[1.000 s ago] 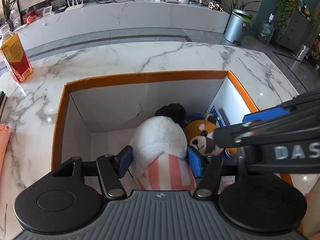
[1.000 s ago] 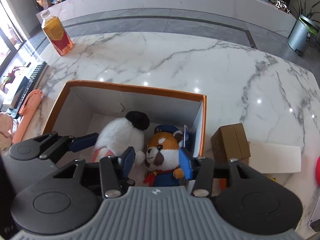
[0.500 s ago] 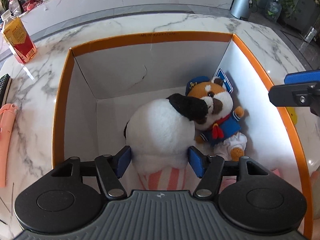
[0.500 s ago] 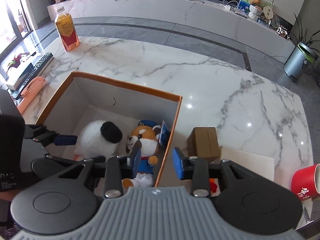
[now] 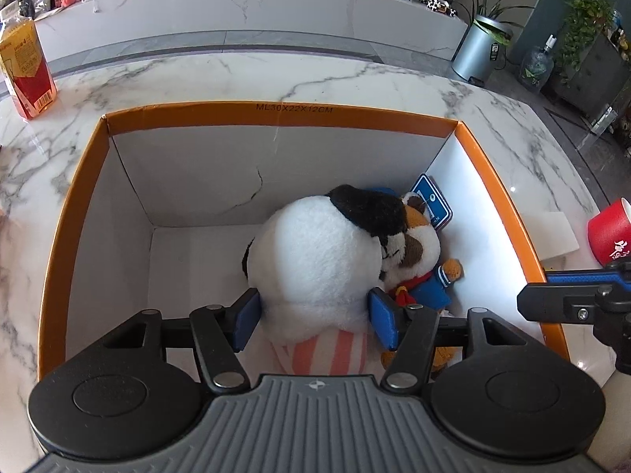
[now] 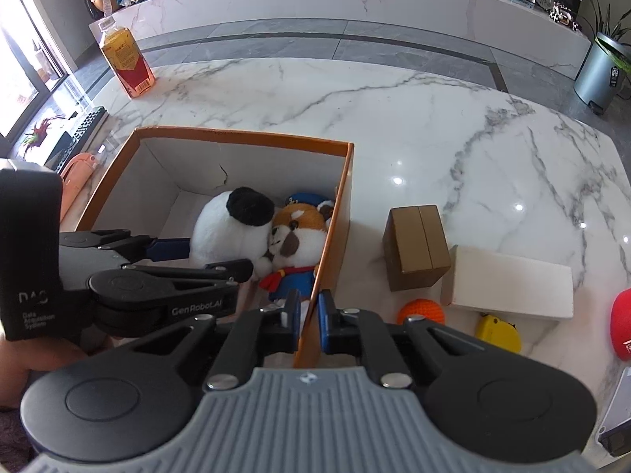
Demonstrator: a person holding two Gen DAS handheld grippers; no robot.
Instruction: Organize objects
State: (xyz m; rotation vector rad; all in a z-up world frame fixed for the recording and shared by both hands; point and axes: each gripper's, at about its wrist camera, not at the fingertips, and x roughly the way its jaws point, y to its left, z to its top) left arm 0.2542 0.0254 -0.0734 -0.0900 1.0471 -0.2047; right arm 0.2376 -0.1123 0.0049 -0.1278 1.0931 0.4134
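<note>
An orange-rimmed cardboard box (image 5: 276, 112) stands on the marble table and also shows in the right wrist view (image 6: 244, 136). Inside lie a white plush with a black patch (image 5: 323, 252) (image 6: 228, 228) and an orange fox plush in blue sailor clothes (image 5: 418, 260) (image 6: 295, 244). My left gripper (image 5: 313, 317) is shut on the white plush's lower body, down in the box. My right gripper (image 6: 307, 315) is closed on the box's right wall, one finger on each side of it.
Right of the box sit a brown carton (image 6: 418, 250), a white box (image 6: 508, 282), an orange ball (image 6: 420, 311), a yellow object (image 6: 497, 333) and a red cup (image 6: 623, 323). A juice bottle (image 6: 126, 61) stands at the far left. A pink case (image 6: 77, 173) lies left of the box.
My right gripper let go of the fox plush, rose out of the box, moved right and closed on the box's right wall. My left gripper kept hold of the white plush inside the box.
</note>
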